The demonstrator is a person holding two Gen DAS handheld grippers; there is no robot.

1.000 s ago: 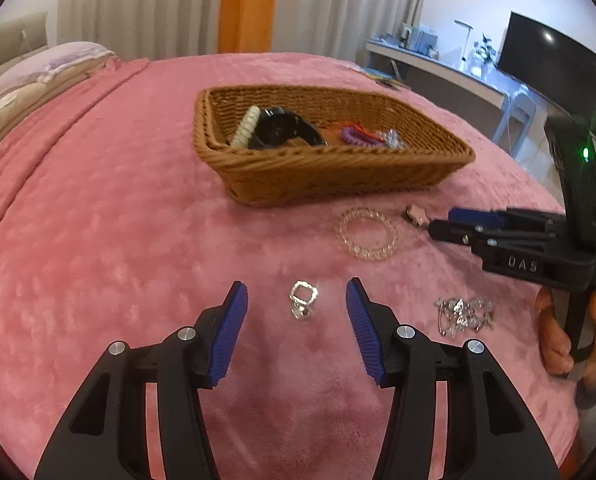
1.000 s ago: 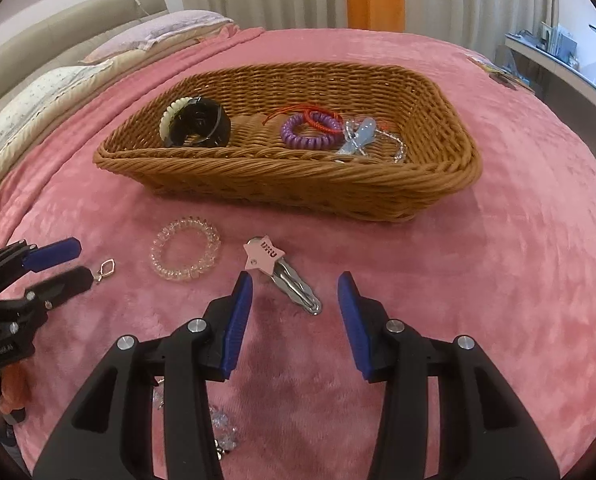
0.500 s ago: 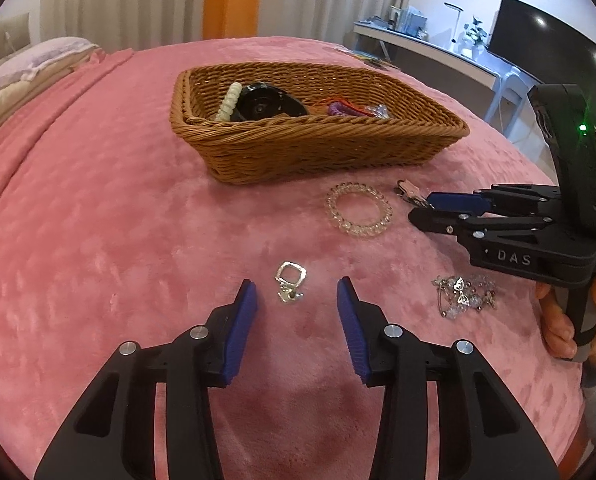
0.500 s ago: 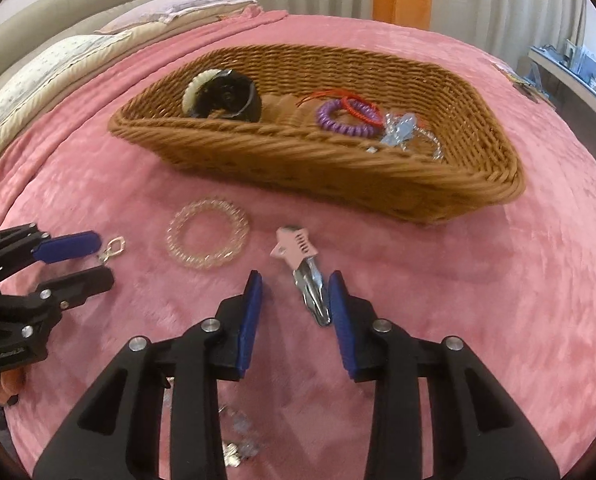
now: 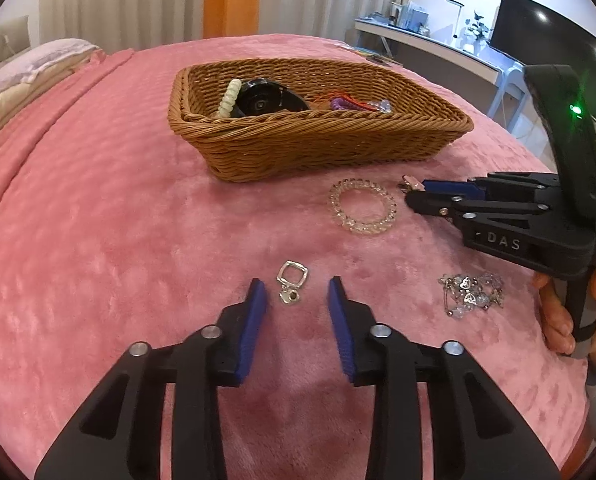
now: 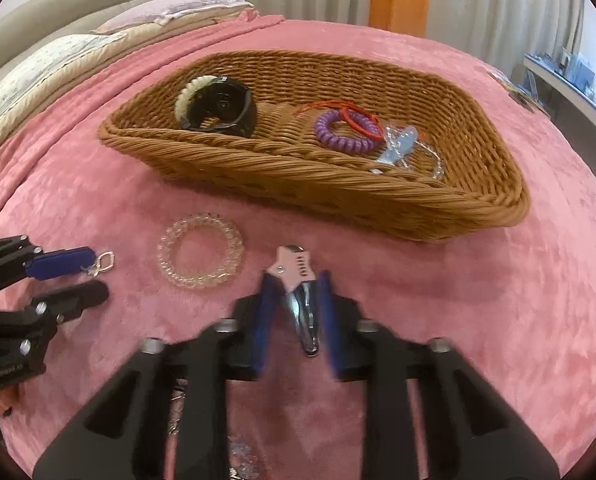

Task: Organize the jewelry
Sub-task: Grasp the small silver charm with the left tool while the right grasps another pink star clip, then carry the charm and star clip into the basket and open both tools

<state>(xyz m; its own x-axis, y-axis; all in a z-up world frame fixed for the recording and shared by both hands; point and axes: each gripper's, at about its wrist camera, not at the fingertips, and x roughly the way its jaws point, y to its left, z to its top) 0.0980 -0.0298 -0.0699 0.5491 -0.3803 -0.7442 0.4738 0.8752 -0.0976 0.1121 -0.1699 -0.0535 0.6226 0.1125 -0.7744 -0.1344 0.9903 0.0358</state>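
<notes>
Both grippers closing on jewelry on the bed.

Your right gripper (image 6: 296,312) jaws have just been closing around the hairclip (image 6: 298,296); left gripper (image 5: 298,304) jaws, also narrowing, straddle the charm (image 5: 292,286), not yet touching. Either could slip on plush fabric.

Lighting even and fairly bright, soft daylight through the curtains (image 5: 110,0) behind the bed; shadows on the pink blanket (image 5: 98,208) faint, glare spots on the dark screen (image 5: 553,32). Strong fisheye bending with black corners in both views. Left wrist view sharp; in the right wrist view the right gripper (image 6: 296,280) is motion-blurred.
</notes>
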